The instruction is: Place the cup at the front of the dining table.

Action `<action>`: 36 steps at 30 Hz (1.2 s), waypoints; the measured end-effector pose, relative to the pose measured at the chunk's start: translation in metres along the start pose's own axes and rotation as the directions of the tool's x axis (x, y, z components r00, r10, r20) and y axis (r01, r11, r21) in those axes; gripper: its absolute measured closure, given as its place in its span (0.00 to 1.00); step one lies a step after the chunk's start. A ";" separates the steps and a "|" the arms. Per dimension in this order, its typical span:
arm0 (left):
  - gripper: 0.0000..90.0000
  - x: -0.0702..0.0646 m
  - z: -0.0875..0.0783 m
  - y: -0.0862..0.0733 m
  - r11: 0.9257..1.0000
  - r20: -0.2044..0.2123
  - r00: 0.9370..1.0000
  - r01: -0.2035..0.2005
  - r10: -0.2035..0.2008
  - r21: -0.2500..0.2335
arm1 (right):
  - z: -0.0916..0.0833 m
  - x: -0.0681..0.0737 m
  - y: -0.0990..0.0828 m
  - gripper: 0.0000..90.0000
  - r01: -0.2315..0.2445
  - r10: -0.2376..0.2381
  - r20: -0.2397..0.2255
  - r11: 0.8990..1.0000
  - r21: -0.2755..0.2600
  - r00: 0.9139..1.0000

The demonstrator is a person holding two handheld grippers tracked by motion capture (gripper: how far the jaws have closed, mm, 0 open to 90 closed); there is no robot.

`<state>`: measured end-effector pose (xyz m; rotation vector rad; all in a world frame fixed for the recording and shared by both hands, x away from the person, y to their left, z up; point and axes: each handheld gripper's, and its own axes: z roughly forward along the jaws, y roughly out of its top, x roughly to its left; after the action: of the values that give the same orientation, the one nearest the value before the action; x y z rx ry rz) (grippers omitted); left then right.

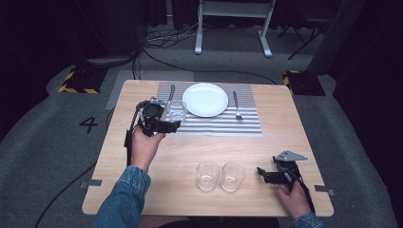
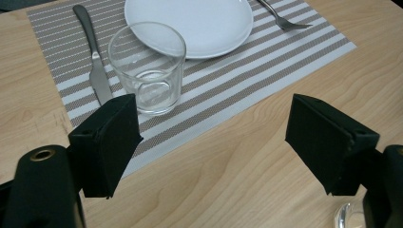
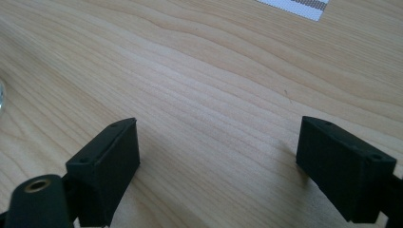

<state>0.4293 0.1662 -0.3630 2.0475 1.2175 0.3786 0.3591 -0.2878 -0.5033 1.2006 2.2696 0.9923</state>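
A clear empty glass (image 1: 176,110) (image 2: 147,66) stands upright on the left part of the striped placemat (image 1: 223,124) (image 2: 266,71), between the knife (image 1: 170,92) (image 2: 92,57) and the white plate (image 1: 205,99) (image 2: 195,21). My left gripper (image 1: 170,121) (image 2: 214,128) is open just in front of the glass. The glass sits beyond the left jaw, not between the jaws. My right gripper (image 1: 264,175) (image 3: 218,142) is open low over bare wood at the front right, with nothing between its jaws.
Two more empty glasses (image 1: 207,175) (image 1: 232,176) stand side by side near the table's front edge, left of the right gripper. A fork (image 1: 236,105) (image 2: 285,19) lies right of the plate. The wooden table (image 1: 285,128) has bare room on both sides of the placemat.
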 end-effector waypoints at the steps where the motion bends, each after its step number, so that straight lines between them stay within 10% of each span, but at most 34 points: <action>1: 0.21 -0.001 -0.002 -0.002 1.000 0.001 1.000 0.000 0.000 -0.003 | 0.000 0.000 0.000 0.16 0.003 -0.003 0.000 1.000 -0.001 1.000; 36: 0.21 -0.022 -0.047 -0.055 0.998 -0.004 0.998 -0.063 0.063 0.003 | 0.000 0.000 0.000 0.16 0.001 -0.001 0.000 1.000 0.000 1.000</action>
<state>0.3564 0.1842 -0.3666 2.0917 1.1586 0.4110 0.3590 -0.2878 -0.5033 1.1994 2.2699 0.9923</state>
